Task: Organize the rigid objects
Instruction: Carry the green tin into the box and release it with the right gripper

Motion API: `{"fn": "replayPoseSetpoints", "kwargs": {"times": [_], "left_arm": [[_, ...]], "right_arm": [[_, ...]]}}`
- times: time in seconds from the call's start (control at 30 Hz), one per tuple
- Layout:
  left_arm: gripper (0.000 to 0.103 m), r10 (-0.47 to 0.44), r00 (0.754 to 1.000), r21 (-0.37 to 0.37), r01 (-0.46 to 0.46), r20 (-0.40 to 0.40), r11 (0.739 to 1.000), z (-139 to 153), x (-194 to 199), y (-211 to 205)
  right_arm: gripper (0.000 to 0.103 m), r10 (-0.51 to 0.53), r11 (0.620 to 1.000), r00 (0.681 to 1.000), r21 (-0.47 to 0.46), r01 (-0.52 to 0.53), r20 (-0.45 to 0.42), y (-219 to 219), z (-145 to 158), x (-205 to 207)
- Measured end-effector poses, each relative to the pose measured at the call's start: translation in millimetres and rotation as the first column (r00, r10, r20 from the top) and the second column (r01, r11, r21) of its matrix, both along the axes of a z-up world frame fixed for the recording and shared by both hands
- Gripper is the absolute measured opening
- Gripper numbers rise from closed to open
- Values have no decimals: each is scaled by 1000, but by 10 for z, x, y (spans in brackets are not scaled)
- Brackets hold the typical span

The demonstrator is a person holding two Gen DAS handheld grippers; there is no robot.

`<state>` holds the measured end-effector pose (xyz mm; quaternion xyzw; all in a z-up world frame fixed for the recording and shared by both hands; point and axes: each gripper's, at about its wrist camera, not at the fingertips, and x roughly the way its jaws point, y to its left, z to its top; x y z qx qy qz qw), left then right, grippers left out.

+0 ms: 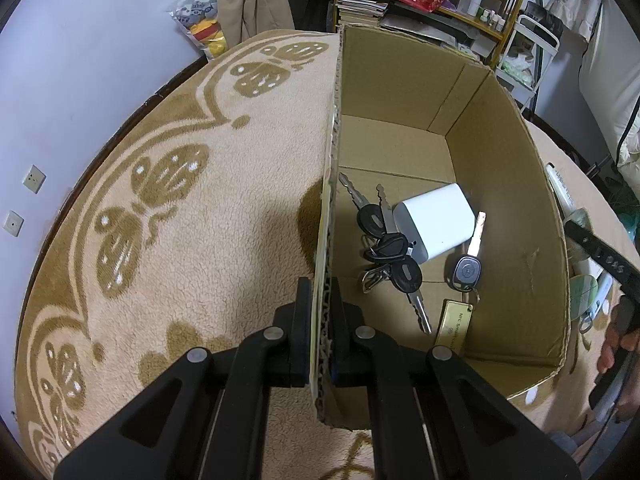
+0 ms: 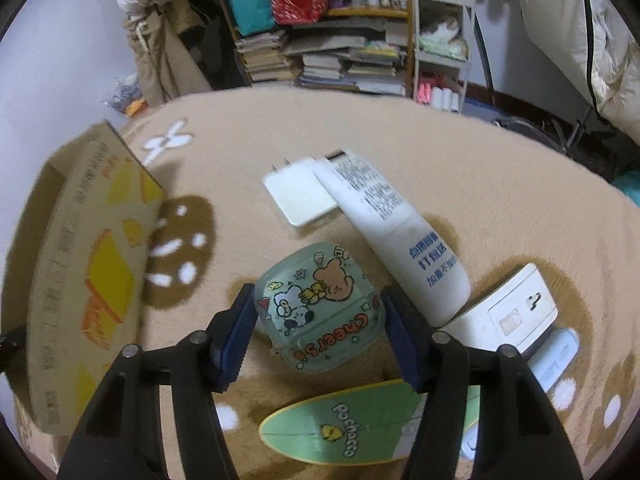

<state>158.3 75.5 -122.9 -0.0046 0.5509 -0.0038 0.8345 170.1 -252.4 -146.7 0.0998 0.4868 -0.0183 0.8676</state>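
My left gripper is shut on the near left wall of an open cardboard box. Inside the box lie a bunch of black-headed keys, a white charger block, a car key fob and a gold tag. In the right wrist view my right gripper is closed around a pale green cartoon earbud case on the beige blanket, its blue pads touching both sides. The box stands to its left.
Around the case lie a white tube, a flat white plug adapter, a white power strip and a green Pochacco item. Shelves with books stand behind. A marker lies right of the box.
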Motion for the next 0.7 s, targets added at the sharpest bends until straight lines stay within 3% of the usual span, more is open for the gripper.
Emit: {"fn": "replayPoseSetpoints", "kwargs": {"times": [0.23,0.4,0.7], "left_arm": [[6,1,1000,0,-1,0,1000,1,-2,1],[6,-1,1000,0,1,1,1000,-7,2,2],[7,0,1000,-10,0,-2,1000,-3,-5,11]], "right_arm": [[66,95,996,992,-13,-94,86,268,464,-5],[66,152,987,979,26,-157,138,514,799,73],[66,299,951,927,11,-309,229,1148,1235,73]]}}
